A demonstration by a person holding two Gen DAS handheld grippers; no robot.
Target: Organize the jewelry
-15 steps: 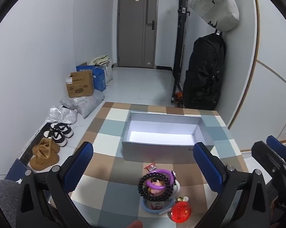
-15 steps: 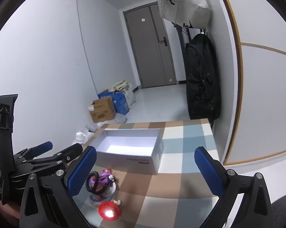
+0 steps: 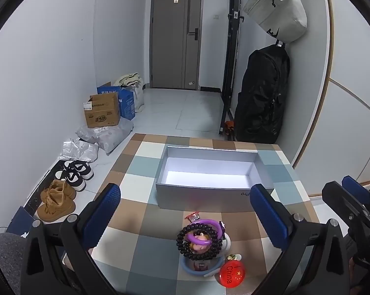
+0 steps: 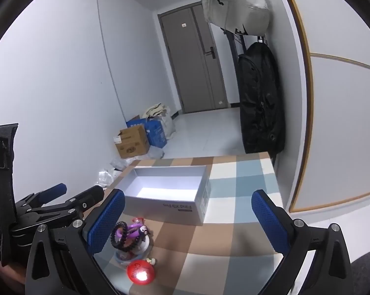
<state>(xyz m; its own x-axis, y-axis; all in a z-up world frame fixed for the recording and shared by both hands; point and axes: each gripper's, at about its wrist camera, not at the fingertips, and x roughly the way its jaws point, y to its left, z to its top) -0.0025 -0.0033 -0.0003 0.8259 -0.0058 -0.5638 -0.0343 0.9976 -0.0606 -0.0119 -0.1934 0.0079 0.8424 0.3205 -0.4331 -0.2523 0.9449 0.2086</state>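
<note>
Two hand-held black grippers with blue textured pads hover over a checked tablecloth (image 3: 135, 172) of brown, blue and cream squares. Left gripper (image 3: 185, 211): jaws spread to their widest, nothing between the pads, aimed downward at the jewelry pile. Right gripper (image 4: 188, 215): jaws likewise fully apart and empty, pointing past the pile toward the box. Jewelry pile: a black beaded bracelet (image 3: 199, 242) and a purple plastic ring (image 3: 204, 231) looped around a small cartoon figurine (image 3: 200, 241), resting on a pale blue bangle (image 3: 197, 270); a round red badge lettered "China" (image 3: 232, 274) lies just beside it, nearer the cameras. Open, shallow grey cardboard box with white interior (image 3: 207, 172): stands behind the pile, on the far half of the cloth, with nothing visible inside. Neither gripper touches any item.
</note>
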